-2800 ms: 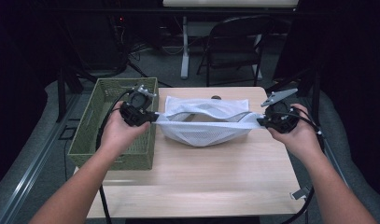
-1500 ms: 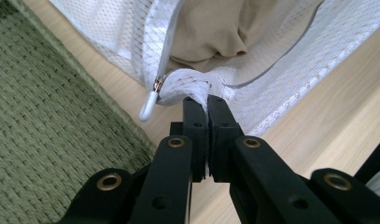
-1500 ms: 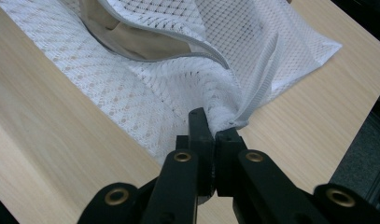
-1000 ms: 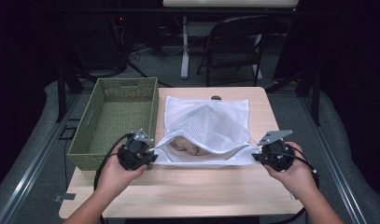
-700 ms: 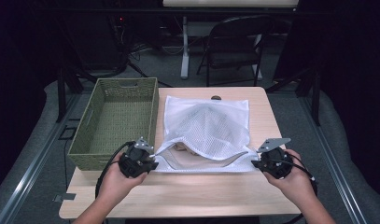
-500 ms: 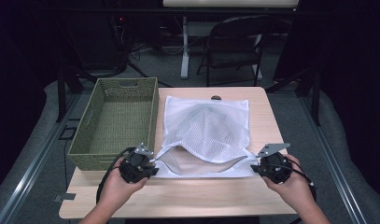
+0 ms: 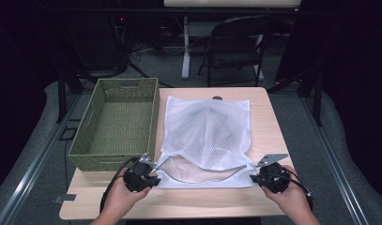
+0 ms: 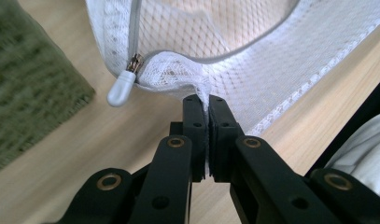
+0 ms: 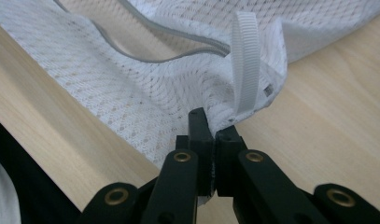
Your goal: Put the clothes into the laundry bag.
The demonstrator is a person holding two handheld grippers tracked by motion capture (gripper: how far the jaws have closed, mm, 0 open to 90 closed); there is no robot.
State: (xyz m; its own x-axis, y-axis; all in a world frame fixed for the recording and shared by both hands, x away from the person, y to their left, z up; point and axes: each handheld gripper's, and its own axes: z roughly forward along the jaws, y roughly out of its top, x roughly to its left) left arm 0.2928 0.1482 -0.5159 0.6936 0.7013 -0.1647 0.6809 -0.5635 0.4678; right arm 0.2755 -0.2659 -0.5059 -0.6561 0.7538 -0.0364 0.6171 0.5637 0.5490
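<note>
White mesh laundry bag (image 7: pixel 206 136) lies flat on the wooden table (image 7: pixel 268 117) beside the green basket (image 7: pixel 118 123), its zipped mouth gaping toward the person. Left gripper (image 8: pixel 202 105) is clamped on the near left corner by the zipper pull (image 8: pixel 121 88); right gripper (image 9: pixel 207 122) is clamped on the near right corner, beside the white loop (image 9: pixel 246 60).

Two black hand-held grippers (image 7: pixel 156 179) (image 7: pixel 252 178) — flat linked jaws with brass-ringed pivot holes, trailing black cables, grey three-cornered plate on the right one.

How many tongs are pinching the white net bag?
2. The left tongs pinch the mesh laundry bag at its near left corner, the right tongs at its near right corner.
</note>
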